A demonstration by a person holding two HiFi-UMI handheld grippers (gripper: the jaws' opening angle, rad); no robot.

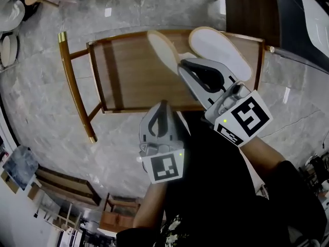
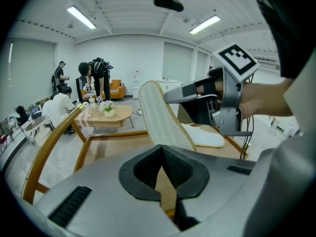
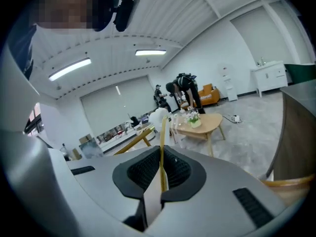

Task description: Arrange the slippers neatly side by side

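The left gripper (image 2: 161, 149) is hovering nearest, its jaws pressing together on nothing. Just beyond it, the right gripper (image 1: 181, 65) is clamping the raised slipper (image 1: 160, 48) by one end. That slipper is standing on edge over the wooden rack (image 1: 123, 81), its long axis running away from the person. The left gripper view is showing its zigzag tread, while the right gripper view is catching only a thin edge. Beside it, the flat slipper (image 1: 221, 48) is lying diagonally on the rack. Farther off, only the gripper views are showing a coffee table (image 2: 106, 118) and people (image 2: 96, 80).
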